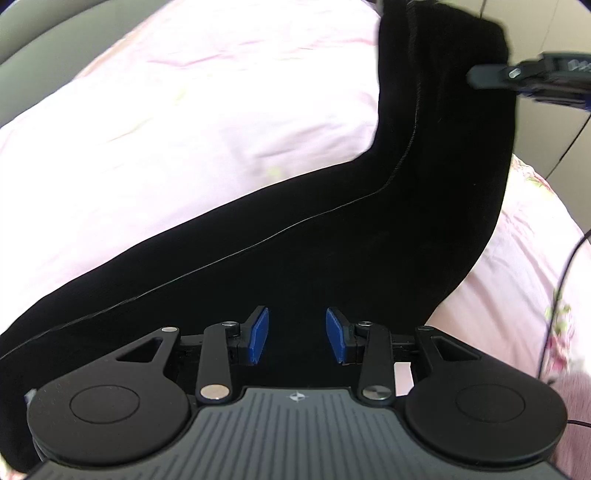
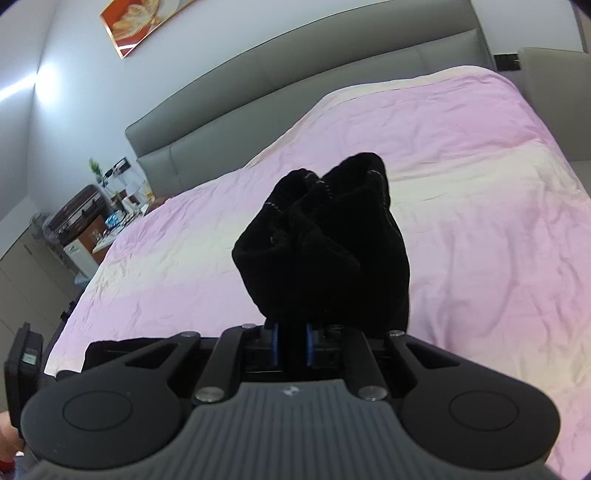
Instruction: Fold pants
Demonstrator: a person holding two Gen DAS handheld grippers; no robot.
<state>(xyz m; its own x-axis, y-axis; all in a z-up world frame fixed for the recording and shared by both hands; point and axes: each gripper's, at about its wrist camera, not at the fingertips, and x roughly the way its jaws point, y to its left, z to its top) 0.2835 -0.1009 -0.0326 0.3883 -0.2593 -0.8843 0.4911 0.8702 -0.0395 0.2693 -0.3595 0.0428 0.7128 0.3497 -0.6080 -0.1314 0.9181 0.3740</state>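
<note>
Left wrist view: sits behind the left tool (image 1: 297,340), looking steeply down, close over the black pants (image 1: 332,229) on the pink bed (image 1: 166,129).
Right wrist view: sits behind the right tool (image 2: 292,343), angled shallower across the bed (image 2: 480,184) toward the grey headboard (image 2: 295,92).
Shared: pants (image 2: 325,243), bed cover; the right tool (image 1: 491,75) shows at the left view's upper right edge.

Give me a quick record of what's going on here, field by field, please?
setting: bed with a pink sheet, grey headboard
garment: black pants, partly lifted off the sheet
right claw: shut on a bunched end of the pants
left claw: pads apart, with black cloth between or behind them; a grip cannot be told
fold: not yet done
nearby: picture on the wall
</note>
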